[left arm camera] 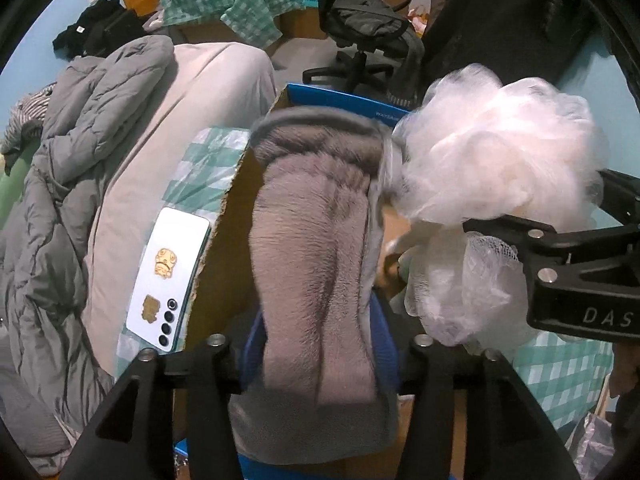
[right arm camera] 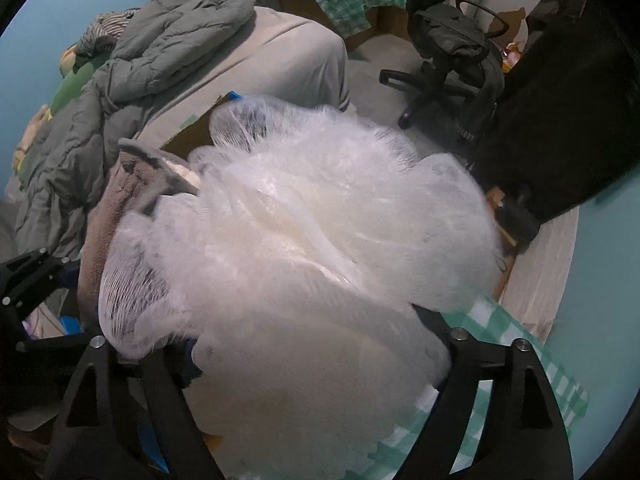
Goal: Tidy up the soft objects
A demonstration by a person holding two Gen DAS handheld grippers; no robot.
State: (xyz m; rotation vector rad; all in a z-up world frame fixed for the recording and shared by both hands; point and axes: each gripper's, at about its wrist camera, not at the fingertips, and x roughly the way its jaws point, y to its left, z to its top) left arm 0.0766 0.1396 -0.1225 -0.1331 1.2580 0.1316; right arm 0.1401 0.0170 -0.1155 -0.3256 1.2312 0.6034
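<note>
The step in hand appeared to be loading soft items into the cardboard box [left arm camera: 224,240]. The left tongs [left arm camera: 316,360] were clamped on 1 grey fleece cloth [left arm camera: 316,240], which hung inside the box. The right tongs [right arm camera: 312,364] were clamped on 1 white mesh sponge [right arm camera: 320,220], held just above the box's right side. Next move, as judged: lower both items into the box, then part each pair of tongs.
</note>
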